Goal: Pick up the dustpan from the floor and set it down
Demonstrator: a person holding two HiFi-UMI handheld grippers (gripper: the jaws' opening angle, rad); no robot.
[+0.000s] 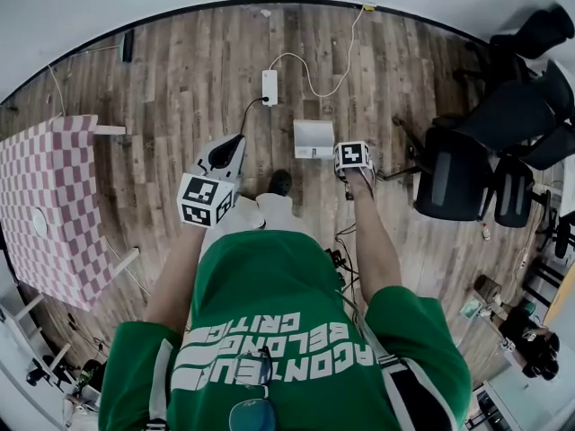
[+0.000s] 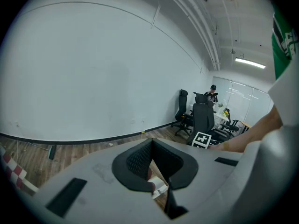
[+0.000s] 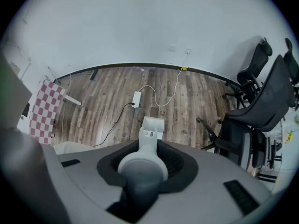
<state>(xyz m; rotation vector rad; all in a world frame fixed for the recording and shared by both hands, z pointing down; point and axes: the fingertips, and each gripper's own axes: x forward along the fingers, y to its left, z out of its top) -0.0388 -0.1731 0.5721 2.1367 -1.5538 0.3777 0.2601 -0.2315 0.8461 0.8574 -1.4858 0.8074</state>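
The right gripper point(image 3: 148, 158) is clamping the dustpan point(image 3: 152, 129) by its grey handle. The pan is showing just beyond the jaws at frame centre, against the wooden floor point(image 3: 196, 101). The left gripper point(image 2: 150, 146), at lower centre of its own view, is sitting with jaws together and empty.

In the head view, your right gripper point(image 1: 352, 157) covers the handle of the dustpan point(image 1: 314, 138). At nine o'clock the frame edge crops the checkered table point(image 1: 54, 205).
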